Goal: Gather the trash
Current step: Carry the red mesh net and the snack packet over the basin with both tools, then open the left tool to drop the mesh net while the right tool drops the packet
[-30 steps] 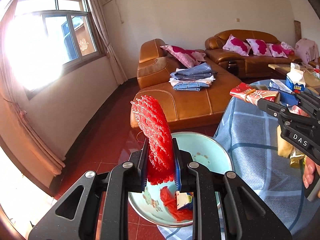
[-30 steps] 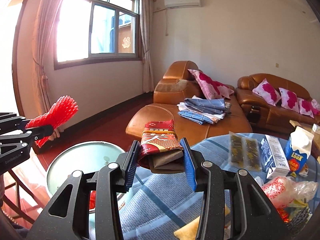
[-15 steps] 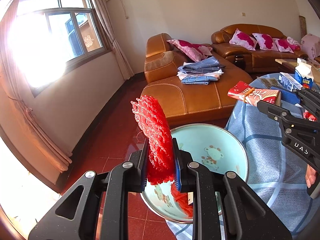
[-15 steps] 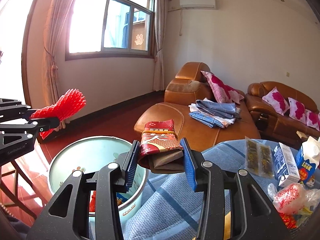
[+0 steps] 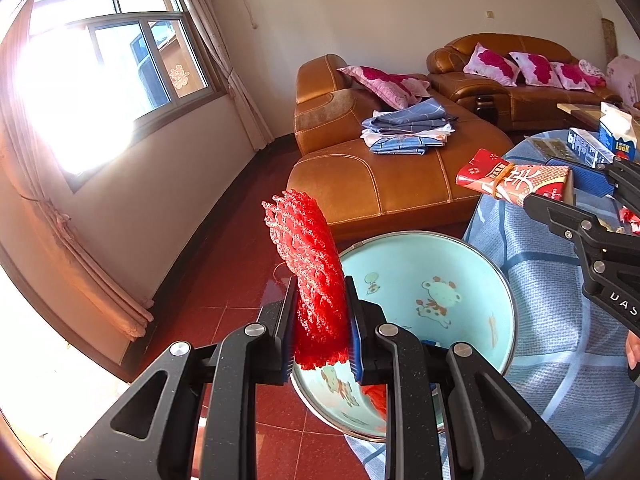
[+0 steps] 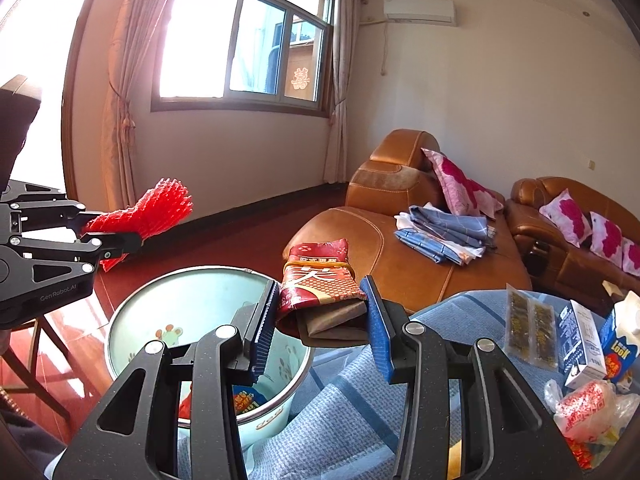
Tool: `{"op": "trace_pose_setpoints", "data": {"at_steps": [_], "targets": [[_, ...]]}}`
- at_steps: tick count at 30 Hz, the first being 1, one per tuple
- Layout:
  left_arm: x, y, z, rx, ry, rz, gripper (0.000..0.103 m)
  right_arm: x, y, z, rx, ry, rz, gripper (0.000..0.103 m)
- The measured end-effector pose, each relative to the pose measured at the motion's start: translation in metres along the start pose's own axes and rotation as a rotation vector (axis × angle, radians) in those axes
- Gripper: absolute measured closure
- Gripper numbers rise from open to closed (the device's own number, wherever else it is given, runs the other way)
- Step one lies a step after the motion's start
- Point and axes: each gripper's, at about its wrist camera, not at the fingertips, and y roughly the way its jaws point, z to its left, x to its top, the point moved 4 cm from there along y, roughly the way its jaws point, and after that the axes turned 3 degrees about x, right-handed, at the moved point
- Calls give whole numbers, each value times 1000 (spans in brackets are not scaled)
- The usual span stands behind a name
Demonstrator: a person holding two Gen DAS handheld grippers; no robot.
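My left gripper (image 5: 321, 320) is shut on a red foam fruit net (image 5: 310, 264), which sticks up above the pale blue enamel basin (image 5: 424, 264) beside the table. From the right wrist view the same net (image 6: 148, 214) hangs left of the basin (image 6: 192, 300). My right gripper (image 6: 320, 312) is shut on a red printed packet (image 6: 320, 276) folded over brown card. It holds the packet over the basin's far rim. Red scraps and a small carton lie in the basin's bottom (image 5: 374, 394).
A table with a blue checked cloth (image 6: 340, 412) carries milk cartons (image 6: 618, 344), a flat snack pack (image 6: 530, 328) and a crumpled plastic bag (image 6: 588, 404). Brown leather sofas (image 5: 380, 184) with folded clothes and pink pillows stand behind. Red tiled floor (image 5: 224, 288) lies left.
Both views have turned slightly. The basin now sits more to the right and shows more of its inside in the left wrist view. Both grips hold unchanged.
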Motion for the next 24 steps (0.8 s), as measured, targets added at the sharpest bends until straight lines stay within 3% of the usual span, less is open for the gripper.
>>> {"op": "trace_pose_setpoints", "data": {"at_steps": [12, 15, 16, 24], "targets": [[-4, 1, -2, -22, 10, 3, 82, -1, 1, 7, 50, -21, 12, 61], [-3, -1, -3, -36, 11, -6, 75, -1, 1, 12, 75, -28, 15, 57], [-3, -2, -3, -42, 10, -8, 73, 0, 0, 12, 78, -26, 13, 48], [-6, -1, -6, -54, 14, -7, 64, 1, -2, 11, 69, -17, 7, 46]]}}
